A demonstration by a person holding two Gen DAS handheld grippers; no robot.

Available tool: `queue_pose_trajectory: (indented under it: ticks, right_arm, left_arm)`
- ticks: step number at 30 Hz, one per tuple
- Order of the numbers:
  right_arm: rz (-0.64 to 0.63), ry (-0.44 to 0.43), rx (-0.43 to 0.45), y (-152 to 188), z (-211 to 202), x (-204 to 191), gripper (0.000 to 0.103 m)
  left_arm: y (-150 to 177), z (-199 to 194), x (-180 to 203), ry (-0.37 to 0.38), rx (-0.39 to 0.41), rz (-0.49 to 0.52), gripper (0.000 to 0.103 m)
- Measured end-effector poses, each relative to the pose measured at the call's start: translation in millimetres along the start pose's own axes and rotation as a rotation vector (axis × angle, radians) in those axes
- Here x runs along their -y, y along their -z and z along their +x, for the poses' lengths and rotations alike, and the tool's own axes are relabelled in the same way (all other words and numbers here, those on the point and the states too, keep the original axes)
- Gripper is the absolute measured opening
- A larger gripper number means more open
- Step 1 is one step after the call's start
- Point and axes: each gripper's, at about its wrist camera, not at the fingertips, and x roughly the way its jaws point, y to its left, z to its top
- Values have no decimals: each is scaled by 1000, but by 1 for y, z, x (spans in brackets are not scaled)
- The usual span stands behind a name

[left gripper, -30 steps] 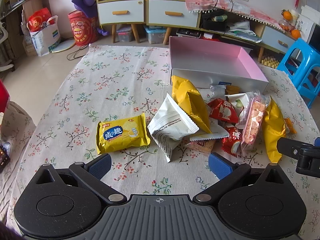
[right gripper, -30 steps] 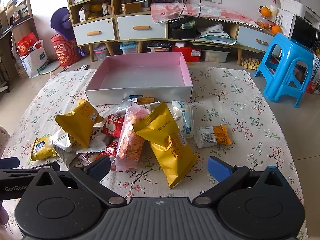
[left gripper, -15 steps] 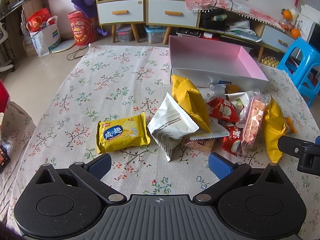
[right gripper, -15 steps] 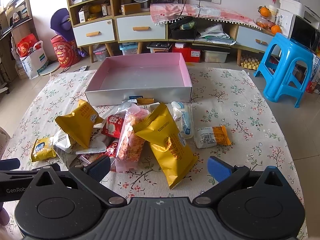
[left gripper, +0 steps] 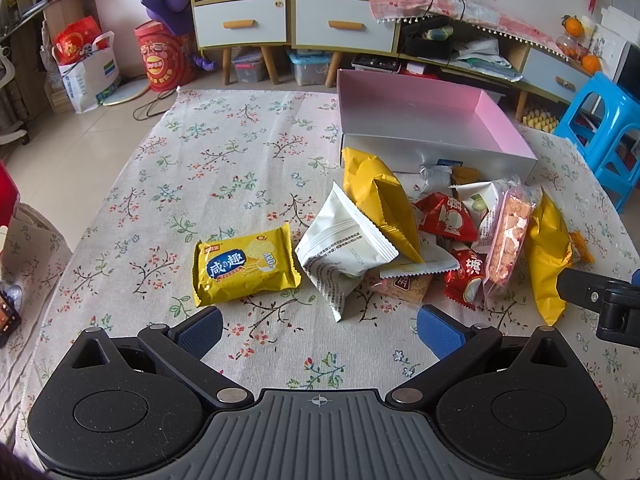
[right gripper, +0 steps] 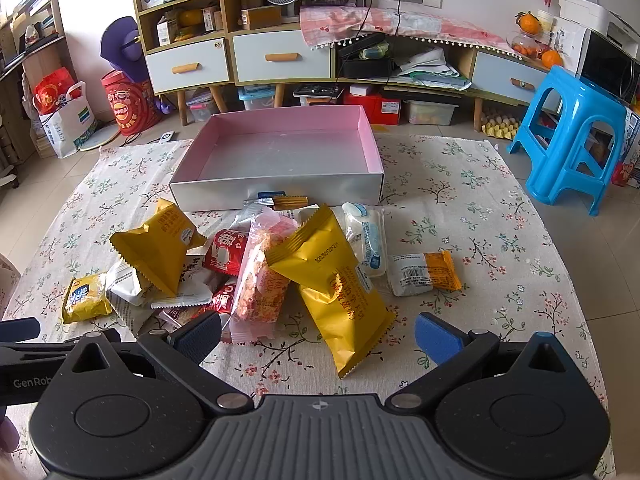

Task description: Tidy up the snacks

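Both grippers hang low over the near edge of the table, empty, fingers spread wide. The left gripper [left gripper: 318,322] faces the yellow cracker pack [left gripper: 245,266], which lies flat and alone just beyond its left finger, long axis running left to right across the fingers' line. I'd guess this is the easiest first pick, and the left hand is clearly nearer to it.

The right gripper [right gripper: 318,334] points at the big yellow bag [right gripper: 334,286], whose near corner lies between its fingers, long axis slanting away to the far left. Beyond the heap sits the pink box [right gripper: 370,148], empty, its near wall touching a few small packets.

Several snacks are buried: a brown packet [left gripper: 404,286] under the white bag [left gripper: 344,250] shows only a corner, and the red packs [right gripper: 226,252] are half covered by the pink bag [right gripper: 260,276].
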Motion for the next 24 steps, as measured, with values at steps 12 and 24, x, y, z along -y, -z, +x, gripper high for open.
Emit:
queue_pose_trajectory:
  ticks: [12,24]
  right_arm:
    - [18,-3,11,-5,-3,6,94]
    - [43,-77,12,-48,-10,22,94]
  left_arm:
    - [-4,0,-4,-9,11,2,103]
    - [-44,-2,-15,92,47,67,103]
